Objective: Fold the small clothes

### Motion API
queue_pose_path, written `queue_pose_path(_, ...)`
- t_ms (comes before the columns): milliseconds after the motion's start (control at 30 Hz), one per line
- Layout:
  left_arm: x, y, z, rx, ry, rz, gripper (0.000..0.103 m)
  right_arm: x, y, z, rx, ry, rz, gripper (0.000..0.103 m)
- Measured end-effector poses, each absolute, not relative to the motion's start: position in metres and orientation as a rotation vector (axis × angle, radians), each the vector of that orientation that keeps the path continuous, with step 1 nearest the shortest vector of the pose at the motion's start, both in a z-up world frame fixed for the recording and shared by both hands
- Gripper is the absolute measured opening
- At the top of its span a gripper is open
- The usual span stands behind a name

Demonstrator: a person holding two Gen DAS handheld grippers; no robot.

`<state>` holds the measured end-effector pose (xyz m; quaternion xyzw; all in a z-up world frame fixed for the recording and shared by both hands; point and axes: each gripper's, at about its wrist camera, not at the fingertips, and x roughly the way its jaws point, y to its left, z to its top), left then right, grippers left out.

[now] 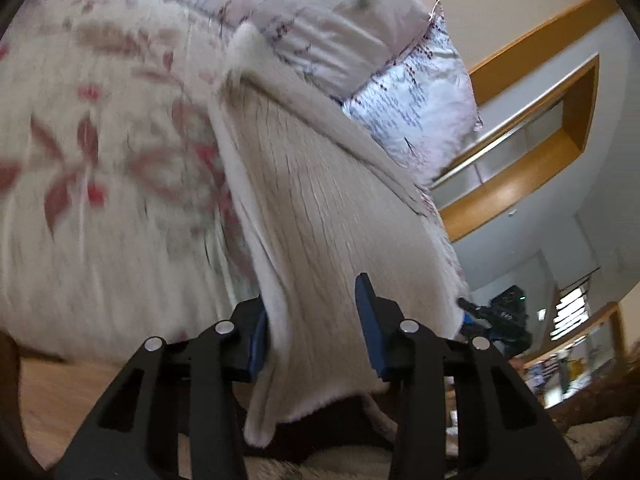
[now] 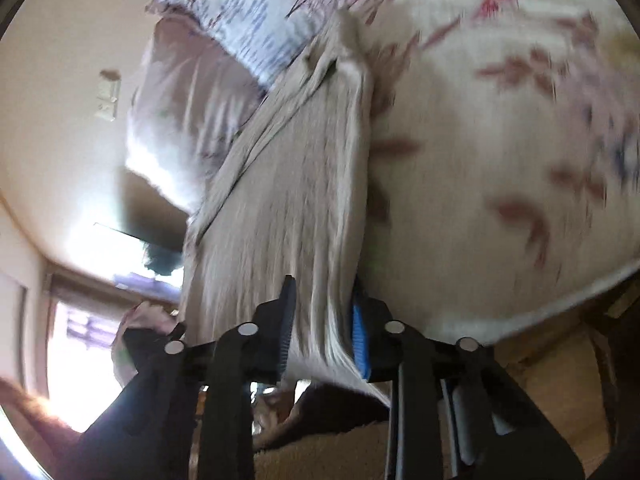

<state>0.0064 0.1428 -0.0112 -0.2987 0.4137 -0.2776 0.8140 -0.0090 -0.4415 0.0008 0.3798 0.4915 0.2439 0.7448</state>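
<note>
Cream ribbed garment (image 1: 320,208) is stretched up the centre of both frames, one edge clamped in the left gripper (image 1: 316,328), the other in the right gripper (image 2: 324,328), apparently for folding over the floral bedspread (image 1: 100,152) behind.

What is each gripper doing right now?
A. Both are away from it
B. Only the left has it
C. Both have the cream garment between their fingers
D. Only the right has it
C: the cream garment passes between the fingers of the left gripper and the right gripper.
</note>
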Motion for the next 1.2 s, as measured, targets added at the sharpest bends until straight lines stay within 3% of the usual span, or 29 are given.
queue_pose_path(267, -0.015, 0.140, -0.015, -0.668, 0.905, -0.626, 0.028, -0.030, -0.419, 0.009, 0.713, 1.105, 0.646, 0.012)
queue_pose_path(333, -0.017, 0.136, -0.013, -0.632, 0.912, -0.620, 0.014, -0.031, -0.416, 0.014, 0.674, 1.087, 0.643, 0.009)
queue_pose_path(433, -0.015, 0.135, -0.008, -0.614, 0.901, -0.616, 0.007, -0.028, -0.414, 0.031, 0.620, 1.003, 0.626, 0.008)
queue_pose_path(900, 0.067, 0.144, 0.090, -0.409, 0.645, -0.376, 0.006, 0.009, -0.383, 0.127, 0.118, 0.482, 0.297, 0.008)
queue_pose_path(1200, 0.162, 0.114, 0.123, -0.267, 0.570, -0.253, 0.006, 0.086, -0.366, 0.137, 0.022, 0.428, 0.156, 0.008)
